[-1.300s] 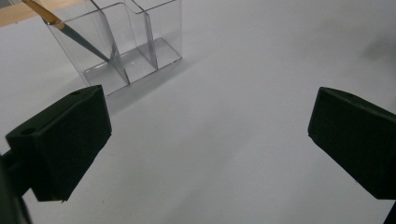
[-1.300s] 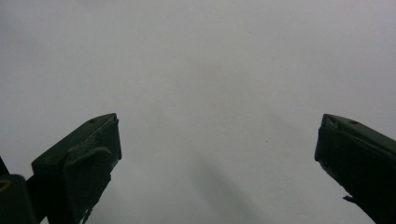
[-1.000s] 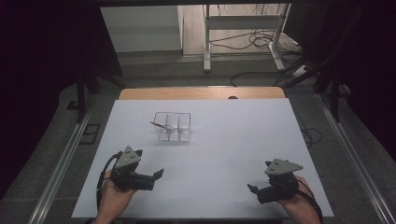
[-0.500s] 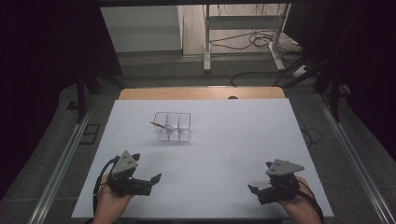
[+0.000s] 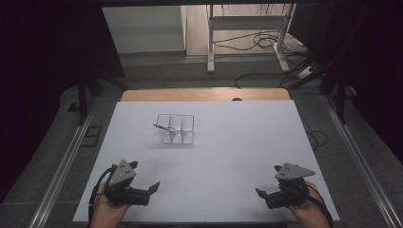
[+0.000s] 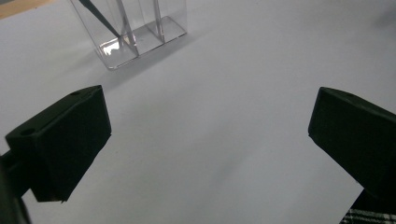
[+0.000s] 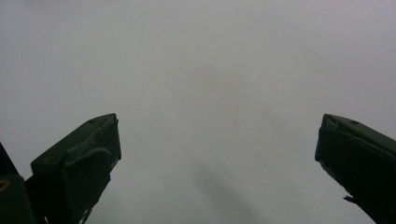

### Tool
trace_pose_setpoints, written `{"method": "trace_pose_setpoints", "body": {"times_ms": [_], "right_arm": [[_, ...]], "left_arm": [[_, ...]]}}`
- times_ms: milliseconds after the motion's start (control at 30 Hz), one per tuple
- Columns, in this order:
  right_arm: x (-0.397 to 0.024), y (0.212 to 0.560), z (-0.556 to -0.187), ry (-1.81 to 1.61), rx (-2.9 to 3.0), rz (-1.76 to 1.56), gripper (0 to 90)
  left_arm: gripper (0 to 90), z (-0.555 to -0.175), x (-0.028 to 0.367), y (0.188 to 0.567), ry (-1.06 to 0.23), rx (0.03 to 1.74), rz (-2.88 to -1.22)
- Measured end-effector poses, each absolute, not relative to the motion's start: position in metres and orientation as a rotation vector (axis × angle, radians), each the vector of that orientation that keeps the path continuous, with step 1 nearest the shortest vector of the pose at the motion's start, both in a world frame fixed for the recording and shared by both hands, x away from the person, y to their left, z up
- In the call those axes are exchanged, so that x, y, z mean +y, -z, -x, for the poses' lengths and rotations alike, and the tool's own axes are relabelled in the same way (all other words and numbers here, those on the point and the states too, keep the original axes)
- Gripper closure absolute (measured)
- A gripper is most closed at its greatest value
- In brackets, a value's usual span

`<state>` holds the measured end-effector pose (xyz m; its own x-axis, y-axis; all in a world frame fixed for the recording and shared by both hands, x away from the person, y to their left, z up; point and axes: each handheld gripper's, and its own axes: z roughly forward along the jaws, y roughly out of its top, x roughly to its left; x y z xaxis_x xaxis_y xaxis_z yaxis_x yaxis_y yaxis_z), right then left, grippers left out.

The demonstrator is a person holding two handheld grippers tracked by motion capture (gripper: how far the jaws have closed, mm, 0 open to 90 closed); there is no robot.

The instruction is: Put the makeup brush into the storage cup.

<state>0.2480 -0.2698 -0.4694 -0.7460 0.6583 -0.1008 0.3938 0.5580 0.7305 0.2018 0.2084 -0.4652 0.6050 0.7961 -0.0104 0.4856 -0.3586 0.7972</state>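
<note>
White covering spreads across the surface (image 5: 247,142) as we hold a tool in each hand along its near edge. Our left tool (image 5: 153,188), at the near left corner, has drawn back toward us over the past second and turned a little, its jaws now pointing toward the middle of the near edge; they stand wide apart with nothing between them, as the left gripper view confirms. Our right tool (image 5: 260,193), at the near right corner, has barely moved and is likewise spread wide and empty, with bare white cover ahead of it in the right gripper view. Well apart from both, toward the far edge and left of centre, stands the clear divided holder (image 5: 177,128), with a thin dark-tipped stick (image 5: 160,127) leaning in its left compartment; from the left gripper view (image 6: 135,35) its base sits flat on the cover. We judge that the small retreat of the left tool marks a pause or reset at the near edge instead of an approach, so any reach for the stick or the holder has not yet begun.
</note>
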Motion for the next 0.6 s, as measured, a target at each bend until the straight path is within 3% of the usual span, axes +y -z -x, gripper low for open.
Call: {"method": "trace_pose_setpoints", "body": {"times_ms": [600], "right_arm": [[-0.282,0.469,-0.242,-1.017,2.408,-0.892,0.5]], "left_arm": [[0.0,-0.189,0.224,0.474,-0.523,1.048,-2.041]]}}
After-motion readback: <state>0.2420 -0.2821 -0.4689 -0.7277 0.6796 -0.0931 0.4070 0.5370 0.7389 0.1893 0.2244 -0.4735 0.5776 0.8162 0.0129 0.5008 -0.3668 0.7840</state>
